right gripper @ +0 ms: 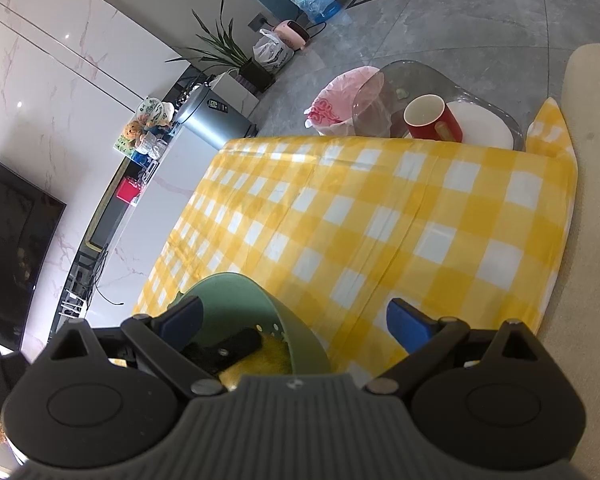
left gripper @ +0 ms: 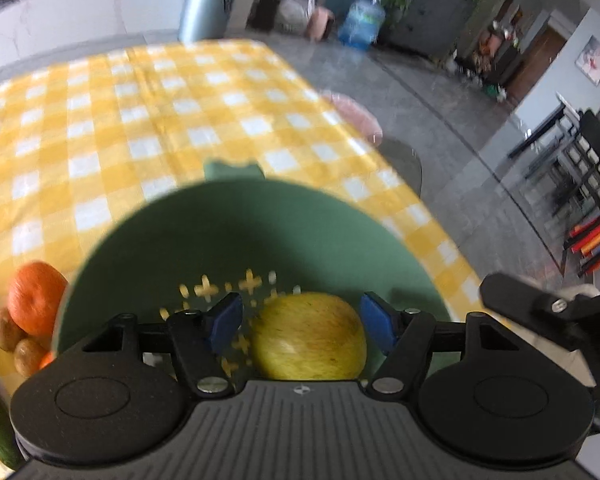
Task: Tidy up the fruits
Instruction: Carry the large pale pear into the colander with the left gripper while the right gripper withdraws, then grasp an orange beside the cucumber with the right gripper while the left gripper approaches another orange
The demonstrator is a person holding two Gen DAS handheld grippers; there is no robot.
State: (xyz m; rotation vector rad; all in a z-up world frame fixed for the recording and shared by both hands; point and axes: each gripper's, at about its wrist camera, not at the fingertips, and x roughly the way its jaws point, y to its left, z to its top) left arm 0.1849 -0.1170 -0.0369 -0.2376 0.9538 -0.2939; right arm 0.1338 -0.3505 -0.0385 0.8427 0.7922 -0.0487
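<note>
Left gripper [left gripper: 302, 322] open — yellow apple [left gripper: 309, 338] between pads, inside green colander [left gripper: 236, 232].

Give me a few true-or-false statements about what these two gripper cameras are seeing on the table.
1. A yellow apple lies inside the green bowl. True.
2. The left gripper is clamped shut on the apple. False: its fingers stand open on either side of it, with gaps showing.
3. An orange sits outside the bowl, on the yellow checked cloth. True.
4. The right gripper is carrying a fruit. False: it is open and holds nothing.
5. A red mug stands on the checked cloth. False: it stands on a glass table beyond the cloth's edge.
</note>
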